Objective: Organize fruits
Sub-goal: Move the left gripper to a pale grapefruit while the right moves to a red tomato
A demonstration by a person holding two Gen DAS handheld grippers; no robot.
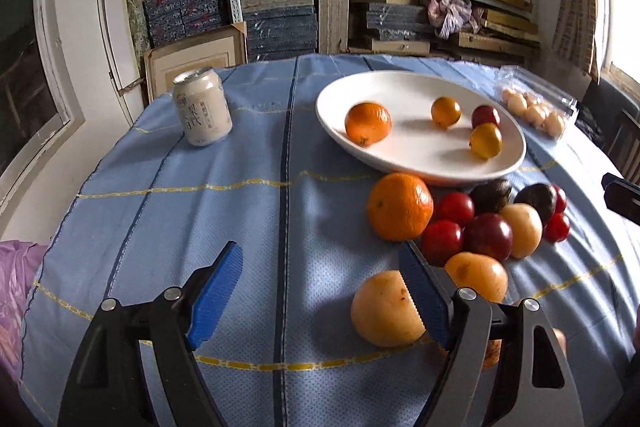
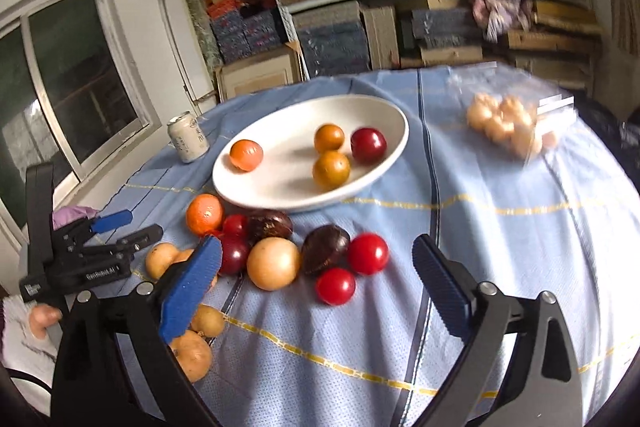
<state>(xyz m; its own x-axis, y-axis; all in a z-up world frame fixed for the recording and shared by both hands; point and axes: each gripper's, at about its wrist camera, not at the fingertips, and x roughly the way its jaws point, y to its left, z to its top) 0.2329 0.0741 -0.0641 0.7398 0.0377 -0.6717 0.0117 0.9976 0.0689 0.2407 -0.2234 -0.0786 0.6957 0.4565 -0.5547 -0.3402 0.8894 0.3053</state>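
Daylight's pouring in, fruit casting soft shadows across my cloth (image 1: 224, 211); fisheye bends the edges, and the bag (image 2: 508, 127) looks motion-blurred.

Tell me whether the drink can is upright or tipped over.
Upright: the can stands on its base on the tablecloth, its top rim facing up.

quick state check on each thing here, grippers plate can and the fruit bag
left gripper: open, empty
right gripper: open, empty
white plate: upright, holds four fruits
drink can: upright, tab unopened
clear fruit bag: lying on cloth, blurred
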